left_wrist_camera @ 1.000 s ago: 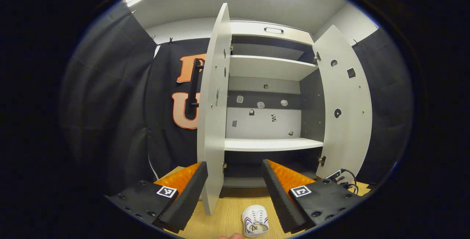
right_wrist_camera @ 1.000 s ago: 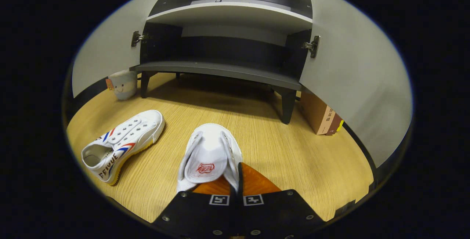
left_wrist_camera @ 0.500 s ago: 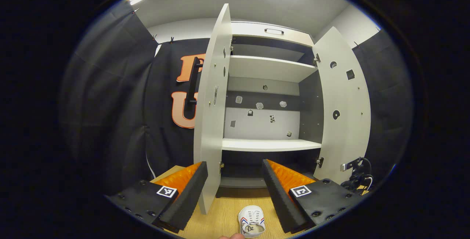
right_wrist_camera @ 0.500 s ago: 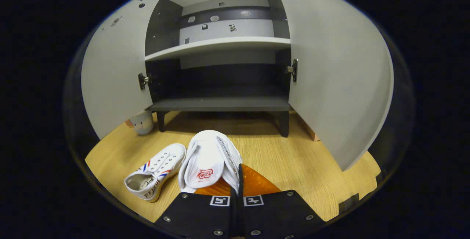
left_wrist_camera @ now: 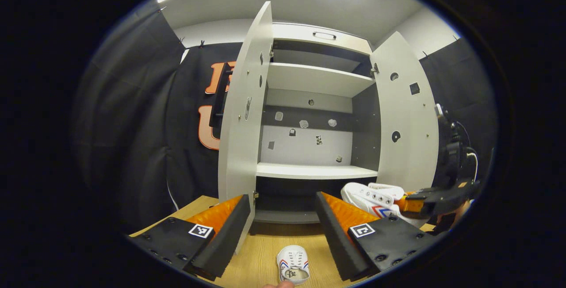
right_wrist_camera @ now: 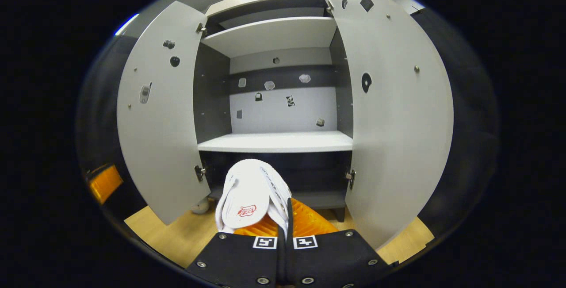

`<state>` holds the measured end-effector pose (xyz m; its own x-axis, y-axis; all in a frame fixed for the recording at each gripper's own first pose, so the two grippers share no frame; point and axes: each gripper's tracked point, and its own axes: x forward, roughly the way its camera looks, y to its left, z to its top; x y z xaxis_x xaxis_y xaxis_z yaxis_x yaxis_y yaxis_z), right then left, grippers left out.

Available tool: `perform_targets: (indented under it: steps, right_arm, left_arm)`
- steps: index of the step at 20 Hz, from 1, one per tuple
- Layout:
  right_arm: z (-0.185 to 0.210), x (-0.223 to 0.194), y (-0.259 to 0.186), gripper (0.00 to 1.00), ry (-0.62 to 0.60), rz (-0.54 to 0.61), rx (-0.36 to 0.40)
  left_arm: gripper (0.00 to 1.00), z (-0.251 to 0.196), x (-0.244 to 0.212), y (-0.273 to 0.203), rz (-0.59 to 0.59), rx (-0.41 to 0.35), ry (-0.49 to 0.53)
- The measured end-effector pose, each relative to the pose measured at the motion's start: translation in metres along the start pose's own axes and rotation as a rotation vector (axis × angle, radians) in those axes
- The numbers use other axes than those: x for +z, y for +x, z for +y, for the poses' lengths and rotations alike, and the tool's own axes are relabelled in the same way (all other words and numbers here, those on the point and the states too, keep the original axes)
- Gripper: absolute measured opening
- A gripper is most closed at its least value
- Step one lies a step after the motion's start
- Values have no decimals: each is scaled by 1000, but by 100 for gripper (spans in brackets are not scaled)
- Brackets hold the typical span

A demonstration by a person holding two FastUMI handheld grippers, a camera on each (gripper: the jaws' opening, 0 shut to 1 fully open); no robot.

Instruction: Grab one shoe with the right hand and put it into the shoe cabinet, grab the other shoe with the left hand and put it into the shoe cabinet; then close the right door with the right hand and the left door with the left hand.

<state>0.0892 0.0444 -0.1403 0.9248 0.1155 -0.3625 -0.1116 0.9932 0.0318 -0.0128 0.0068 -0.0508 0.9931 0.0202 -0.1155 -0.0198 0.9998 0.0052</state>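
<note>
In the right gripper view, the right claw (right_wrist_camera: 283,217) sits at the bottom centre with its fingers pressed together on the side wall of a white canvas sneaker (right_wrist_camera: 250,193), which it holds lifted, toe pointing away toward the shoe cabinet (right_wrist_camera: 274,142). The sneaker's tongue with a red mark faces the camera. Both cabinet doors stand open: the left door (right_wrist_camera: 159,120) at the left of the frame, the right door (right_wrist_camera: 398,115) at the right. Between them lie a white middle shelf and a dark lower compartment just behind the sneaker's toe.

In the left gripper view, the left claw (left_wrist_camera: 283,226) is spread wide at the bottom of the frame and holds nothing. Between its fingers, low in the frame, the second sneaker (left_wrist_camera: 292,270) lies on the wooden worktop (left_wrist_camera: 261,257), toe toward the cabinet. At the lower right of this view the held sneaker (left_wrist_camera: 373,195) hangs in the right claw (left_wrist_camera: 404,204) in front of the open right door (left_wrist_camera: 407,120), near the lower compartment. The left door (left_wrist_camera: 241,124) shows nearly edge-on, left of centre.
</note>
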Motion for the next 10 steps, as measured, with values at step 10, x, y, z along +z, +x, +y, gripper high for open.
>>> perform_targets:
  steps: [10]
  right_arm:
    - [-3,160,109,0,2,-121,-79]
  left_arm:
    - [96,4,3,-8,-31,12,-11]
